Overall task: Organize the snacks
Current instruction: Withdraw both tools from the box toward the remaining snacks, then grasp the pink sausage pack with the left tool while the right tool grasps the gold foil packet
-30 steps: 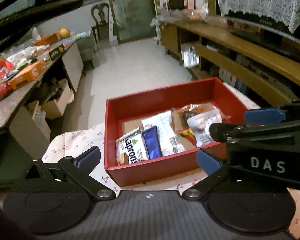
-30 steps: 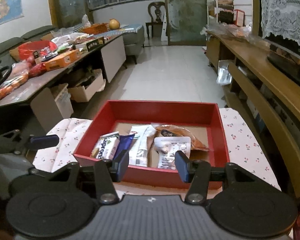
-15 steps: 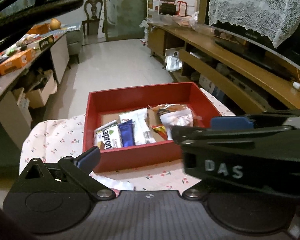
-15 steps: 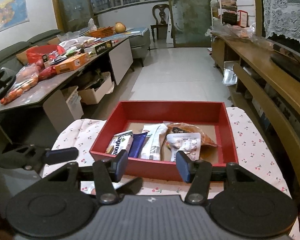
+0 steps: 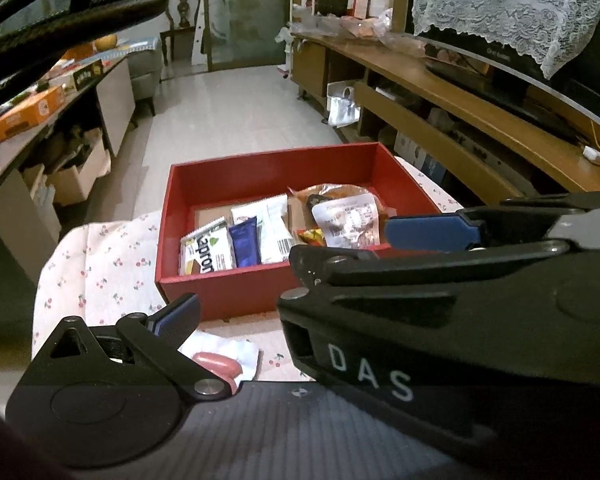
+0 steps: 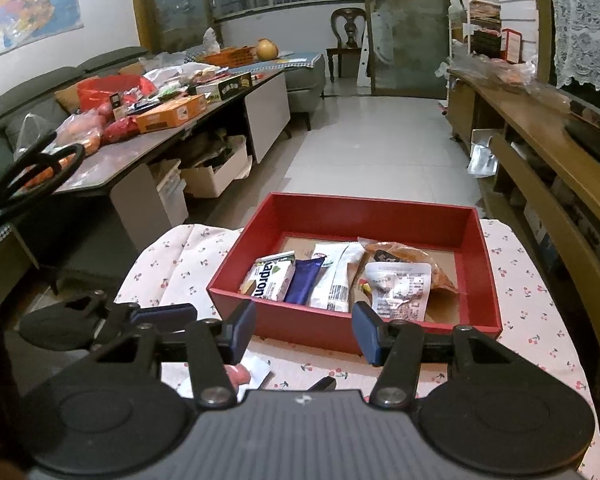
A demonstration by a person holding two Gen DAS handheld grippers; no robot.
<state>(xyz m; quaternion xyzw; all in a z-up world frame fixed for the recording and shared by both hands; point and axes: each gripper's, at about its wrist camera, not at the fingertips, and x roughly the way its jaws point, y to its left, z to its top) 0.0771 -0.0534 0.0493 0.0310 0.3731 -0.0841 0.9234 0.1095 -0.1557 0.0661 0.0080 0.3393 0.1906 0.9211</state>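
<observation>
Reading "DAS" on the right hand-held gripper (image 5: pixel 428 232); green-and-white packet (image 6: pixel 269 280) partly reads "apron".

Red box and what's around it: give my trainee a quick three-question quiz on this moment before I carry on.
1. True or false: the red box holds no snacks yet.
2. Which lies outside the box, near the grippers? A) blue packet B) pink sausage snack C) orange bag
3. What is between the fingers of the right gripper?

Key: 1. False, several packets lie inside. 2. B, on the cherry-print cloth. 3. Nothing; the jaws stand apart.
</observation>
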